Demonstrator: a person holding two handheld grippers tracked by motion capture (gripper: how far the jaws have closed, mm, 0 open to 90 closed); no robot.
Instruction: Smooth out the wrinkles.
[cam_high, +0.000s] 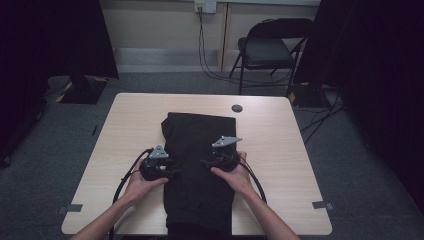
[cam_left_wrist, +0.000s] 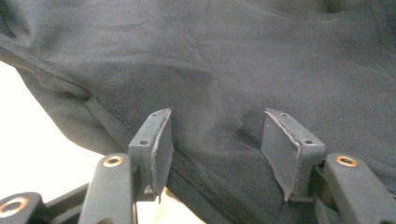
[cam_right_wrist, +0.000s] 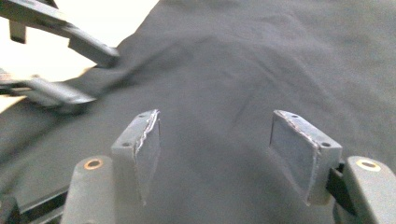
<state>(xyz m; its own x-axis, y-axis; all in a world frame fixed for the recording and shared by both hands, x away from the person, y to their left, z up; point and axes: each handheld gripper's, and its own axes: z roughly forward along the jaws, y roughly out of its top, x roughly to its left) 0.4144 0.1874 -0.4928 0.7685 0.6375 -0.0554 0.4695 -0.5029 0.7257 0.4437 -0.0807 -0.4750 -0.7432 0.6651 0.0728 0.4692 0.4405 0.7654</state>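
A black folded garment (cam_high: 197, 140) lies lengthwise down the middle of the light wooden table (cam_high: 280, 150). My left gripper (cam_high: 172, 172) sits at the garment's left edge and points right across the cloth. In the left gripper view its jaws (cam_left_wrist: 217, 135) stand apart over the dark fabric (cam_left_wrist: 233, 60), whose hem runs under them, and nothing is pinched. My right gripper (cam_high: 205, 161) hovers over the garment's right half and points left. Its jaws (cam_right_wrist: 215, 140) are also apart above the cloth (cam_right_wrist: 261, 56). The left gripper (cam_right_wrist: 100, 79) shows at the top left of that view.
A small round grommet (cam_high: 237, 108) sits in the table's far edge area, just beyond the garment. A black folding chair (cam_high: 270, 50) stands behind the table, with cables (cam_high: 210, 65) trailing on the floor. Bare tabletop lies on both sides of the garment.
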